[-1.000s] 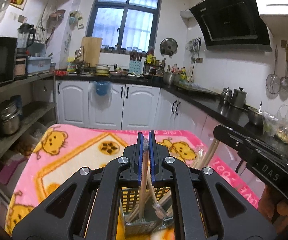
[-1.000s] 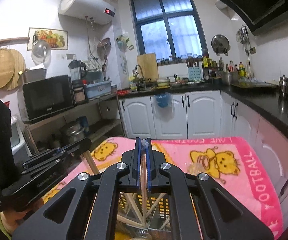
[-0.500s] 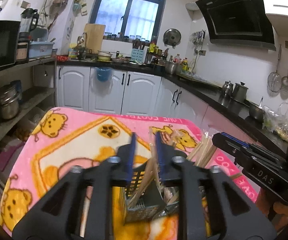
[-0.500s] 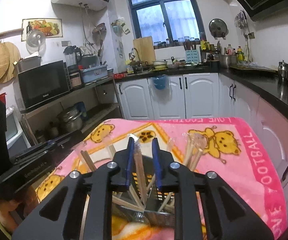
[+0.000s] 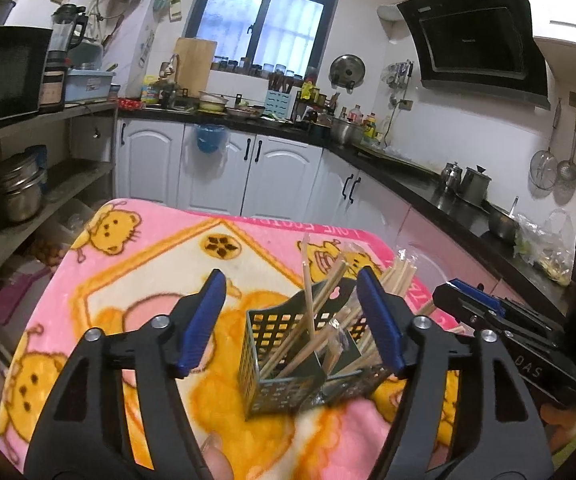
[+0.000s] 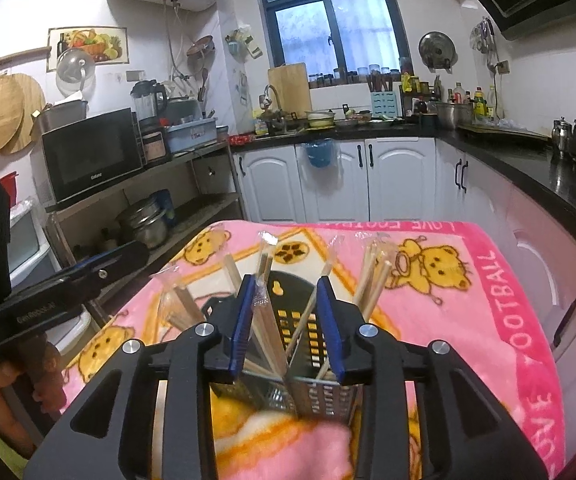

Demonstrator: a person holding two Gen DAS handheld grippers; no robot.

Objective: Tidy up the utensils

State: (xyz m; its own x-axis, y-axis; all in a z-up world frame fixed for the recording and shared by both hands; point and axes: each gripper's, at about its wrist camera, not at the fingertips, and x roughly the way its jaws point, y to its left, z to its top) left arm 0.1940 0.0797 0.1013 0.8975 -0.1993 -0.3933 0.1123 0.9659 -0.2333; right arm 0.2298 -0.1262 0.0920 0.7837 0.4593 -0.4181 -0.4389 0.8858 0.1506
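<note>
Chopsticks [image 5: 320, 300] of pale wood lean in a perforated metal caddy [image 5: 284, 376] on fuzzy pink blanket [image 5: 136, 280]. Left gripper [image 5: 292, 316] gapes wide, empty; right gripper [image 6: 286, 320] likewise.

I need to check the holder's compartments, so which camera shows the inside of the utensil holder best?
The left wrist view: it looks down into the utensil holder, showing its divider and chopsticks. In the right wrist view, the right gripper covers much of the interior.

Each black tool [image 5: 292, 312] has blue finger pads [image 6: 242, 322] and silver screws (white lettering on the side).
</note>
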